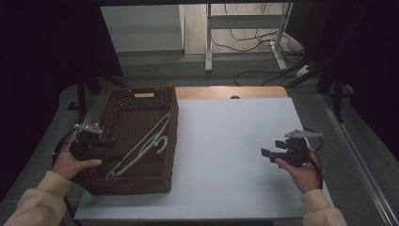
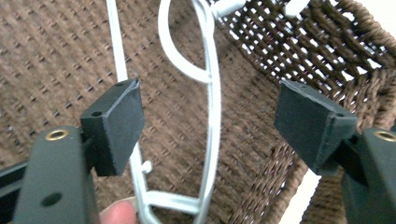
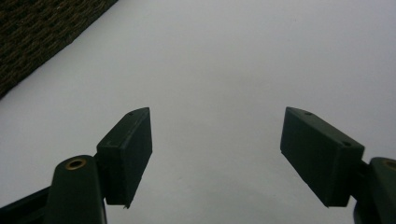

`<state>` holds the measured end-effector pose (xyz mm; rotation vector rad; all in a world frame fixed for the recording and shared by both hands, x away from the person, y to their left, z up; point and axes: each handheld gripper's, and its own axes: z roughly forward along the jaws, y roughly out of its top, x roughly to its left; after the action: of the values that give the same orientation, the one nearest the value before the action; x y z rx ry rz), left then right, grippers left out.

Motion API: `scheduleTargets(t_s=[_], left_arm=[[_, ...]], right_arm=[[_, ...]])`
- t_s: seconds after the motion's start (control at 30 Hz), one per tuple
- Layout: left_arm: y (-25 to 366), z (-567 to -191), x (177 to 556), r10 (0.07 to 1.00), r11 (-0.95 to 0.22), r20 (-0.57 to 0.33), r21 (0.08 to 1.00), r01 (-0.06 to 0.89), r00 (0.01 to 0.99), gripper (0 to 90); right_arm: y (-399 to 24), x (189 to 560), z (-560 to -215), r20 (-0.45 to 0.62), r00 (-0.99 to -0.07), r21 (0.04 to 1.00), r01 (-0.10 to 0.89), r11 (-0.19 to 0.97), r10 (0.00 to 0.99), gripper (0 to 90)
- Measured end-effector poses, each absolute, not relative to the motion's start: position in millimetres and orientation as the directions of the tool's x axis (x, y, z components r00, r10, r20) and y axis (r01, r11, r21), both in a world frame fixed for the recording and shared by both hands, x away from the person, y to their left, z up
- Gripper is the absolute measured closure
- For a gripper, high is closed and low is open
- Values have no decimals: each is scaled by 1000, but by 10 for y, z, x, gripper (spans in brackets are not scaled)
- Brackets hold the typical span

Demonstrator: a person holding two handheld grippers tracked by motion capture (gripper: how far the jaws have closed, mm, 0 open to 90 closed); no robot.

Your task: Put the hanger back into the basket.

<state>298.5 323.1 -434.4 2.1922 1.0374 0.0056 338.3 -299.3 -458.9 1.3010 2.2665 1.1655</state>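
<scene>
- A brown woven basket point(image 1: 141, 141) sits at the left of the white desk point(image 1: 235, 155); white plastic hangers point(image 1: 143, 148) lie inside it.
- The left gripper point(image 2: 210, 123) reaches into the basket, fingers released around a thin, smooth hanger rod.
- The right gripper point(image 1: 270, 153) hovers right of the basket, fingers spread, empty.
- Risk: hooks may tangle or snag the coarse weave, dragging the basket.

A white plastic hanger point(image 1: 143, 147) lies flat inside a brown woven basket point(image 1: 141, 184) at the left of the picture.
</scene>
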Motion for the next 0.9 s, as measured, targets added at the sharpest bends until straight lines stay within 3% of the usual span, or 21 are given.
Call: scheduleTargets(t_s=[0.33,0.53,0.9], left_arm=[[2975,-4237,2888,676,-399,-239,676,619,697,190],[2835,-4111,2756,731,-379,-154,719,583,665,184],[2450,-4023,2586,689,-327,-172,793,514,704,176]], right_arm=[[-3001,3376,-4573,134,-556,769,580,267,821,256],[-2976,3370,-4572,134,-571,762,582,284,810,243],[-2989,3344,-4592,151,-597,746,592,305,788,212]])
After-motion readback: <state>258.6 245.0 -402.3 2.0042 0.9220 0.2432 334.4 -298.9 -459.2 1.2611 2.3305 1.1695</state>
